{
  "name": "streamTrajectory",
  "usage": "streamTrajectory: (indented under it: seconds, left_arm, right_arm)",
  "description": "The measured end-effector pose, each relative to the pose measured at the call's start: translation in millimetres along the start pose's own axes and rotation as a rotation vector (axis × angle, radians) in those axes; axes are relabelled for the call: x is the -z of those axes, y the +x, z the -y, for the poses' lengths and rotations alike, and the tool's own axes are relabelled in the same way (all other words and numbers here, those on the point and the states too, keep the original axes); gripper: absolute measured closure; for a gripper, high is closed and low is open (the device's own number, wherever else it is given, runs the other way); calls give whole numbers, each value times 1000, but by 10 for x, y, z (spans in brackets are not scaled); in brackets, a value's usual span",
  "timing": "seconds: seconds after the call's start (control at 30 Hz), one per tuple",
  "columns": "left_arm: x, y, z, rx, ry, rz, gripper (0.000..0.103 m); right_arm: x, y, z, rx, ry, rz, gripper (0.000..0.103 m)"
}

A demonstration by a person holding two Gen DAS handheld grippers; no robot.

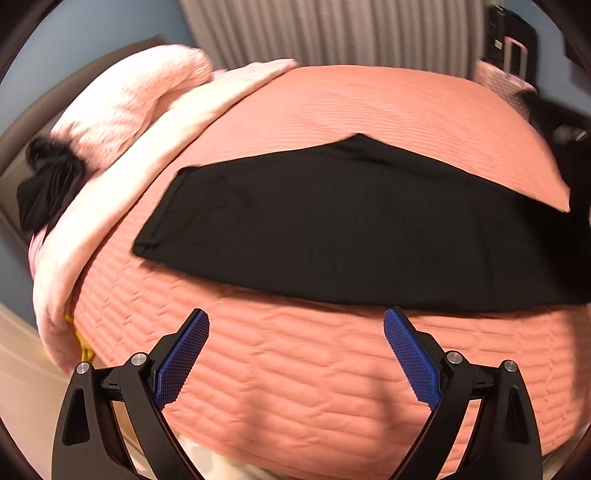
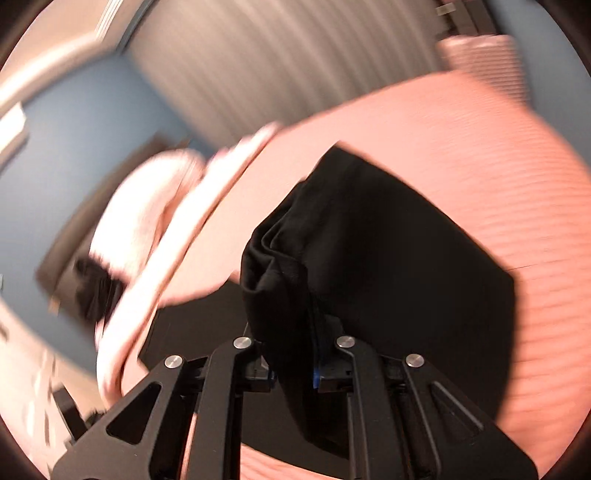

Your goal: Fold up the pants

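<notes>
The black pants (image 1: 332,225) lie flat and folded lengthwise across the salmon quilted bed (image 1: 295,369), running from left to the right edge of the left wrist view. My left gripper (image 1: 295,325) is open and empty, hovering over bare quilt just in front of the pants' near edge. In the right wrist view, my right gripper (image 2: 291,332) is shut on a bunched end of the black pants (image 2: 369,258) and holds it lifted above the bed; the blue pads are mostly hidden by cloth. That view is motion-blurred.
A pale pink blanket (image 1: 122,110) and pillow are heaped along the bed's left side, with another black garment (image 1: 48,184) on them. A grey curtain (image 1: 332,33) hangs behind the bed. A pink suitcase (image 1: 506,74) stands at the far right.
</notes>
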State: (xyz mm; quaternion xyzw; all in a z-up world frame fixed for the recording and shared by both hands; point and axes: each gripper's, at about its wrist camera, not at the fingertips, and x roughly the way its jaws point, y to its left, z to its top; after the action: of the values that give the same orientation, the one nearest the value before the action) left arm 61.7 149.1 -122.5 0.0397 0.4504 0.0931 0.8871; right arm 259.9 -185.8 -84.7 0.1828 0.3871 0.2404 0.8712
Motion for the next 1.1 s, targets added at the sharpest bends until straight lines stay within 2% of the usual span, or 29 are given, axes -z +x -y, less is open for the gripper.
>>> streamTrajectory:
  seconds: [0.07, 0.13, 0.17, 0.2, 0.3, 0.43, 0.53, 0.63, 0.7, 0.73, 0.8, 0.87, 0.9, 0.93, 1.0, 1.1]
  left_arm:
    - [24, 49, -233, -19, -31, -5, 9]
    - [38, 97, -428, -36, -53, -13, 9]
    - [43, 126, -537, -48, -69, -19, 9]
    - [45, 147, -625, -52, -81, -24, 9]
    - [65, 216, -874, -58, -129, -22, 9]
    - [52, 348, -971, -41, -148, -28, 9]
    - [26, 387, -966, -35, -137, -22, 9]
    - [19, 393, -961, -25, -142, -24, 9]
    - [12, 395, -987, -20, -149, -30, 9]
    - [12, 394, -1006, -20, -151, -29, 9]
    - [14, 401, -1055, -26, -147, -25, 9]
    - [10, 452, -1121, -35, -148, -29, 9]
    - [8, 488, -1160, -34, -154, -34, 9]
    - [3, 529, -1199, -32, -165, -44, 9]
    - [-4, 633, -1308, -18, -210, -61, 9]
    - [-14, 784, -1447, 11, -288, -92, 9]
  right_arm:
    - [223, 562, -195, -10, -19, -115, 91]
    - [609, 1158, -339, 30, -59, -251, 91]
    - [673, 1222, -355, 51, -74, -237, 91]
    - [717, 1202, -389, 49, -81, -178, 91]
    - [670, 1191, -296, 28, 25, -187, 91]
    - [496, 1137, -441, 48, -11, -163, 90]
    - [382, 1277, -681, 29, -48, -150, 89]
    - [511, 1614, -752, 98, -136, -250, 88]
    - [516, 1585, -830, 131, -177, -212, 87]
    - [512, 1584, -882, 164, -200, -223, 86]
    - [519, 1499, -974, 183, -239, -240, 75]
    - [534, 1241, -1046, 147, -252, -188, 41]
    - [540, 1139, -1054, 139, -253, -162, 31]
    - [539, 1049, -1053, 136, -252, -134, 15]
    - [493, 945, -1033, 104, -239, -99, 14]
    - [405, 1138, -1028, 91, -211, -141, 15]
